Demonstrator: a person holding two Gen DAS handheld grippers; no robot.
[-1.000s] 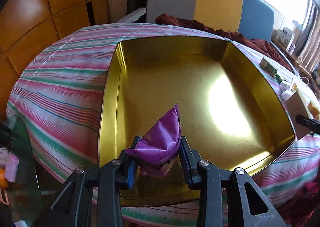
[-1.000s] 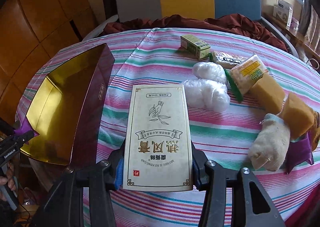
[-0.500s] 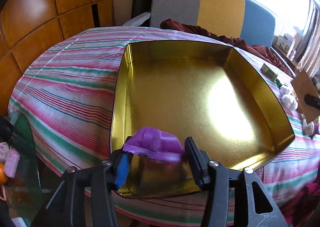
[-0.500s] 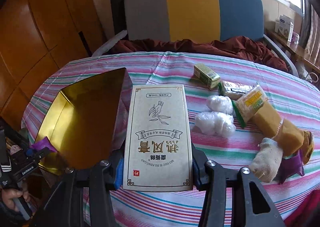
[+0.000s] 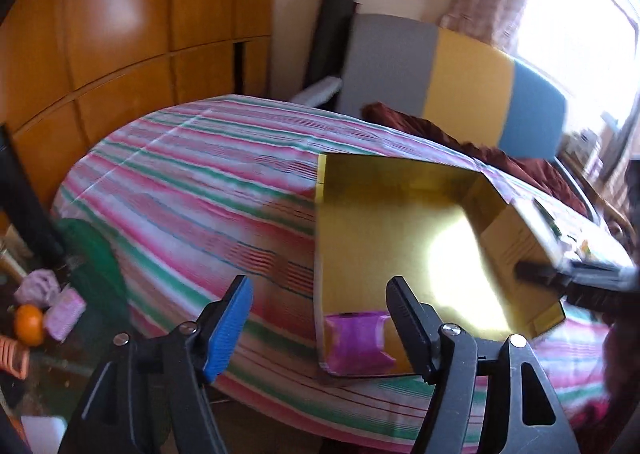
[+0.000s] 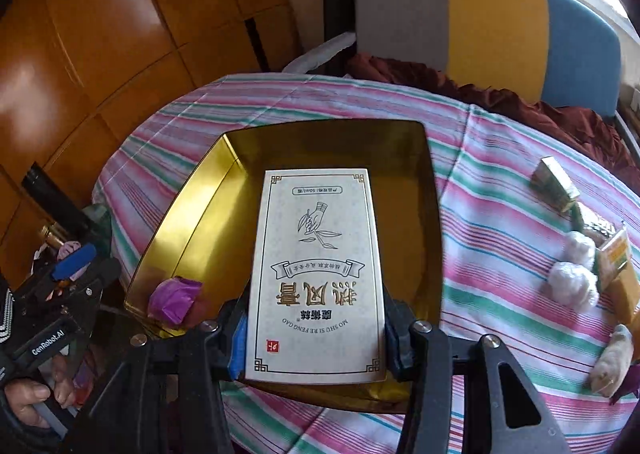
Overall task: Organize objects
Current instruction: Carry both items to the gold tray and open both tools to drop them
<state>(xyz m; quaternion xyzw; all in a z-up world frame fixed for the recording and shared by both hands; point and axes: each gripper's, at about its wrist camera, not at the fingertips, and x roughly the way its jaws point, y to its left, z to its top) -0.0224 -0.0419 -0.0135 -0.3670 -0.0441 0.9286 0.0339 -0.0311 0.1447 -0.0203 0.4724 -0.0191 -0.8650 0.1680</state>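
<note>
While the left claw (image 5: 318, 308) gapes empty beside the purple pouch (image 6: 174, 300) lying in the gold tin (image 6: 192, 213), the right claw (image 6: 316, 328) clamps the ointment box (image 6: 316, 274) above it; lowering and release should follow.

Round table (image 6: 500, 274) covered by a cloth striped in pink, green and white. Lying directly on it: a gold-lined tin (image 6: 192, 213) toward the left; to the right, well apart from the tin, a small green-and-gold box (image 6: 554, 183) at the far side, two white wrapped bundles (image 6: 572, 282) nearer, yellow packets (image 6: 618, 274) just beside them at the right edge, and a cream-coloured pouch (image 6: 612, 358) nearest.
</note>
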